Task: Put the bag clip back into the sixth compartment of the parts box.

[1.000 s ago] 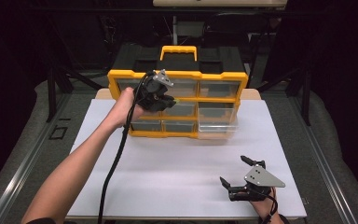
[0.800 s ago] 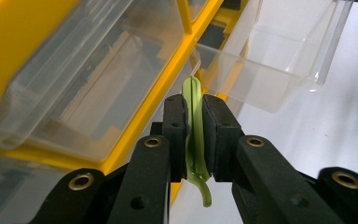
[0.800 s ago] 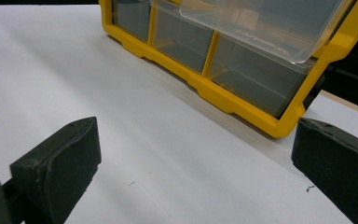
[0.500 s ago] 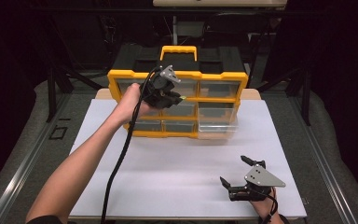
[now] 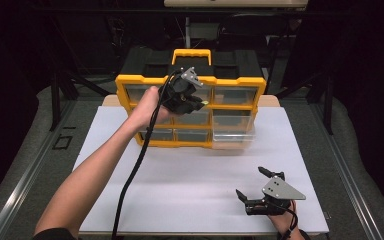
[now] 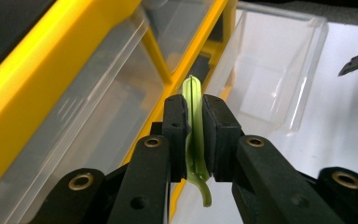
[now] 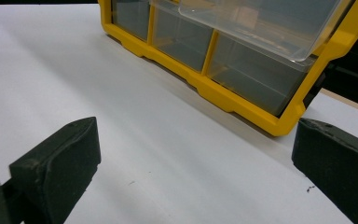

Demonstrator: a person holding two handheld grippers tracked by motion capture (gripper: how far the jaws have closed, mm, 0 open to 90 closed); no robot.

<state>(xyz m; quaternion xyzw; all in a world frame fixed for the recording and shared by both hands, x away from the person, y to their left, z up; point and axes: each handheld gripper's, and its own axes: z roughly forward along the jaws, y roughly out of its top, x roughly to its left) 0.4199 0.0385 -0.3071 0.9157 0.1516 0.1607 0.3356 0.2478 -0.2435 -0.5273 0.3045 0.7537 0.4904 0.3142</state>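
A yellow organizer [image 5: 130,82] with clear drawers stands at the back of the white table. Its middle right drawer [image 5: 232,135] is pulled out. My left gripper [image 5: 201,103] hovers in front of the upper middle drawers, shut on a thin, curved, light green plastic piece [image 6: 194,109]. In the left gripper view the piece stands on edge between the pads, and the pulled-out drawer [image 6: 270,74] lies just beyond, to the right. My right gripper [image 5: 251,182] rests on the table at the front right, open and with nothing between its pads [image 7: 56,163].
The white table top [image 5: 180,190] stretches in front of the organizer [image 7: 223,100]. The organizer's black top carries a yellow handle [image 5: 192,52]. Black stands and dark floor surround the table. The left gripper's cable [image 5: 130,190] trails along the forearm to the table's front edge.
My left hand has moved right and slightly up along the organizer's front, still holding the green piece. The right gripper has stayed in place.
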